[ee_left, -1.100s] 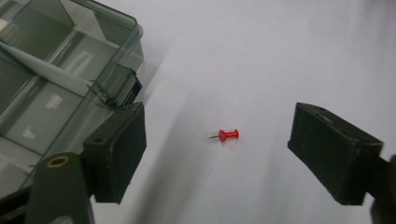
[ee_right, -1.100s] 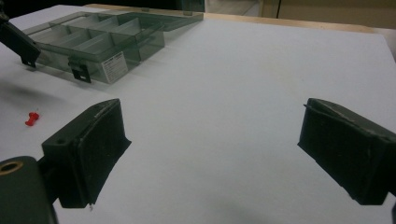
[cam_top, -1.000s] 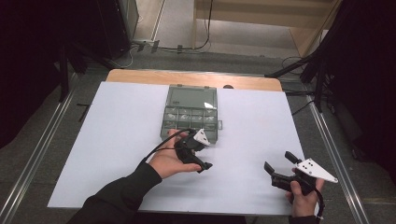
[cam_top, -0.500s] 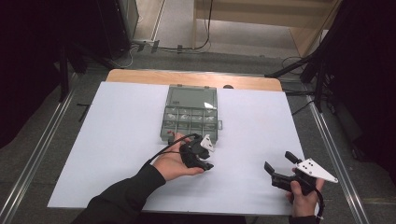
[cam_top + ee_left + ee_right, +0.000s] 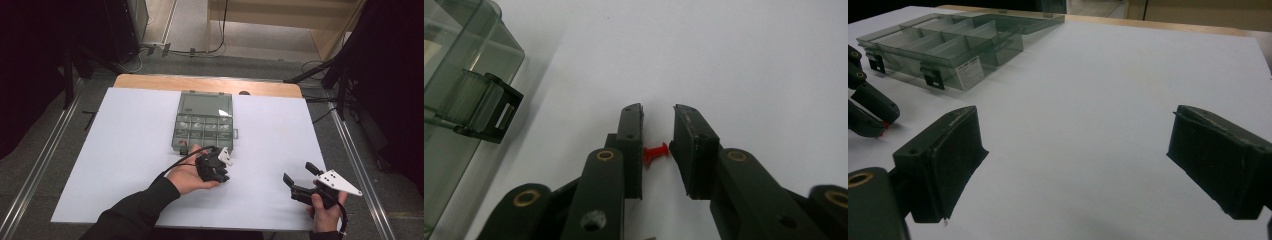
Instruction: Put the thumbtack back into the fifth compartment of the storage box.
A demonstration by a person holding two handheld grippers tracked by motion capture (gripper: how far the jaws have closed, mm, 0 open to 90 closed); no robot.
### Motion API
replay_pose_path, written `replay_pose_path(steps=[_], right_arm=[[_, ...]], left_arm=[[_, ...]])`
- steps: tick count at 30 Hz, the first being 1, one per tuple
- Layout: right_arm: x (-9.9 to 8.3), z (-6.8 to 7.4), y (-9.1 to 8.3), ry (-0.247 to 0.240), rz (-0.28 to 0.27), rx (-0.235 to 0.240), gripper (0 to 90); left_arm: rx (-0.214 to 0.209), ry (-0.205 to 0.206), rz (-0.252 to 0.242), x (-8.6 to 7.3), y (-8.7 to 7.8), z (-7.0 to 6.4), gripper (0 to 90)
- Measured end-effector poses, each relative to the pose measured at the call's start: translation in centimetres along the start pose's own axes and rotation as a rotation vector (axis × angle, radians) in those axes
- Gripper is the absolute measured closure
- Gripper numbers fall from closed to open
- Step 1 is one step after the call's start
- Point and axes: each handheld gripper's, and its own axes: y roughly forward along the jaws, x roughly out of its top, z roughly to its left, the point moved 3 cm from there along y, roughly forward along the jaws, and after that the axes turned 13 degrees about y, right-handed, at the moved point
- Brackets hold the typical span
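Left gripper view: a red pushpin (image 5: 655, 154) is clamped between the jaws of the left gripper (image 5: 657, 150), just above the white sheet (image 5: 749, 60) beside the compartment box (image 5: 459, 95). Pickup appears done; placement into a compartment is judged outstanding. Jaws of the right gripper (image 5: 1073, 165) are spread, holding nothing.

place: probably lab | cues: floor rails (image 5: 40, 165), loose cables (image 5: 220, 35), white-covered table (image 5: 125, 140)

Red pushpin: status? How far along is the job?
Done: the compartment box is open on the white sheet, lid back. In hand: the left gripper has the red pushpin between its jaws, near the box's front latch. Left: placing the pin in a compartment. The right gripper is open, idle.
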Motion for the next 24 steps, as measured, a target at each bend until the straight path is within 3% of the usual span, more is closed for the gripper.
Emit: replay_pose_path(steps=[11,24], right_arm=[[0.02,-0.02,-0.04,0.000,0.000,-0.001,7.6],[0.02,-0.05,-0.05,-0.002,0.000,-0.002,7.7]], left_arm=[[-0.010,-0.022,0.015,-0.23,-0.05,0.29,76.3],[-0.014,-0.083,0.014,-0.78,-0.36,0.73,75.8]])
